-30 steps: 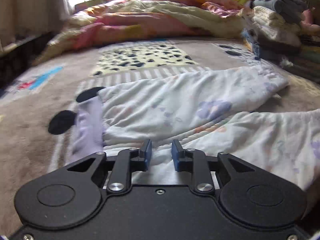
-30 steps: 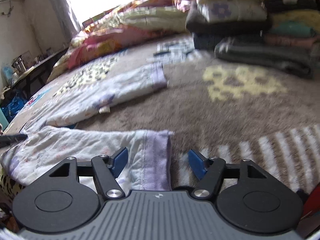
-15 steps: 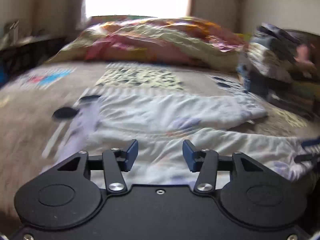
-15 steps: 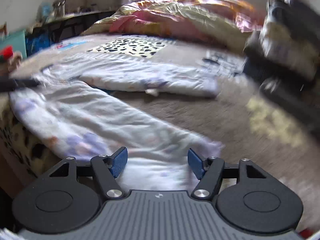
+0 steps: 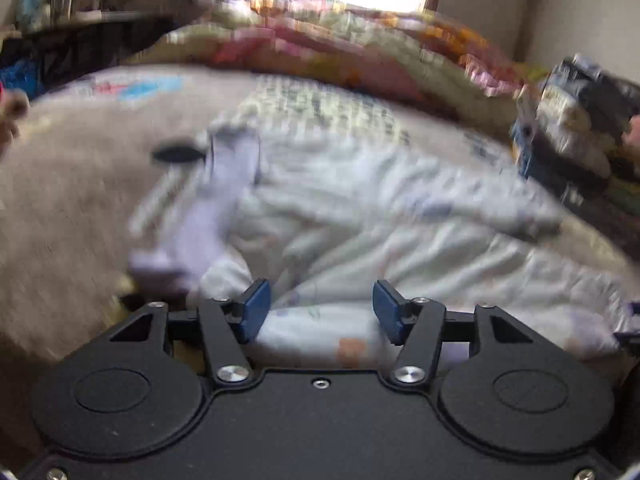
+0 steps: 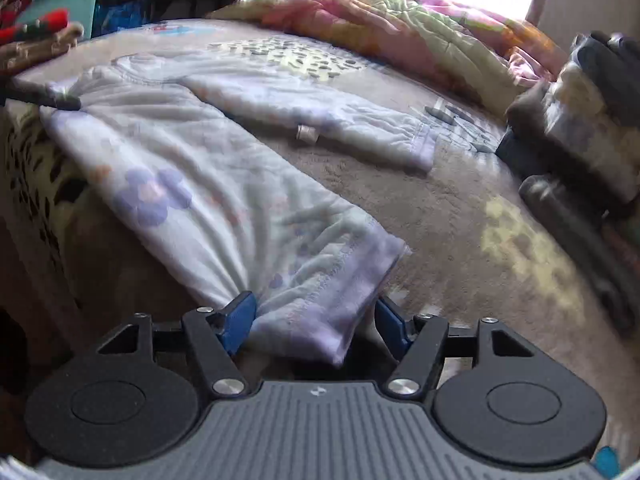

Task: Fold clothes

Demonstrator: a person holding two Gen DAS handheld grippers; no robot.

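Right gripper (image 6: 316,316) is parked over the cuff end of one leg of the pajama pants (image 6: 192,184), jaws closing in on it, cuff sitting between the blue pads but I can't say they're actually pinching yet. Left gripper (image 5: 320,308) is at the other end of the same pants (image 5: 360,216), jaws opening with a rolled lump of fabric between them, not clamped from what I can see. So the pants are spread across the bed, one leg running from about 6 o'clock up toward 10 in the right view, the other leg lying up past it toward 2 o'clock. What could bite me: the fabric is thin, soft, crinkly stuff with a pale floral print and a lilac band at the cuffs, so a half-hearted pinch could grab only the top layer and the fold would come out lopsided. The blanket (image 6: 460,216) underneath is fuzzy and grippy-looking, so dragging might bunch the leg instead of sliding it. The near leg also hangs close to the bed edge around 8 o'clock and could slip off. The stack of folded clothes (image 6: 580,112) at 3 o'clock is well apart, no worry there.
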